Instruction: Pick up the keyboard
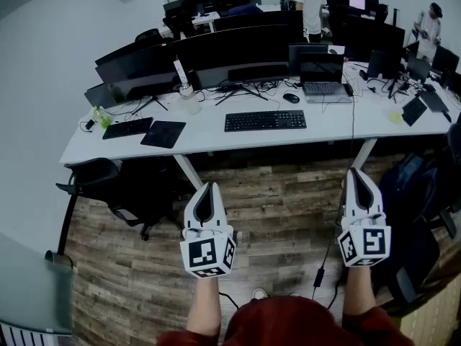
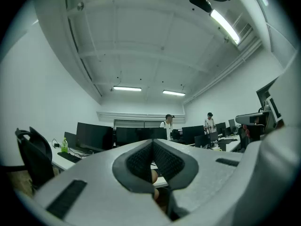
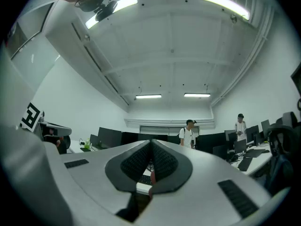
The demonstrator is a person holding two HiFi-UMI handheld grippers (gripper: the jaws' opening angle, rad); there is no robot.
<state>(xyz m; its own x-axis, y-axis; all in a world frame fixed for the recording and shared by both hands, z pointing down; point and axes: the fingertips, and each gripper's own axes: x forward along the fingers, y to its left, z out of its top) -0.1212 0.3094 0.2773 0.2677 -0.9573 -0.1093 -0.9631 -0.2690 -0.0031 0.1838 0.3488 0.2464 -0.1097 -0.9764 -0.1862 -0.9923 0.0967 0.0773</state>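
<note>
A black keyboard (image 1: 265, 120) lies flat near the front edge of the long white desk (image 1: 209, 135), about the middle of it. My left gripper (image 1: 208, 188) hovers over the wooden floor short of the desk, shut with nothing in it. My right gripper (image 1: 358, 174) is held level with it further right, also shut and empty. Both point toward the desk and stand well apart from the keyboard. In the left gripper view the jaws (image 2: 153, 147) meet at the tips; in the right gripper view the jaws (image 3: 151, 147) meet too, and a strip of the keyboard (image 3: 143, 178) shows below them.
A second keyboard (image 1: 127, 127) and a dark pad (image 1: 163, 133) lie at the desk's left, a laptop (image 1: 322, 74) and mouse (image 1: 291, 98) at the right. Monitors (image 1: 216, 52) line the back. A black chair (image 1: 108, 182) stands left. Two people (image 1: 310, 6) stand beyond.
</note>
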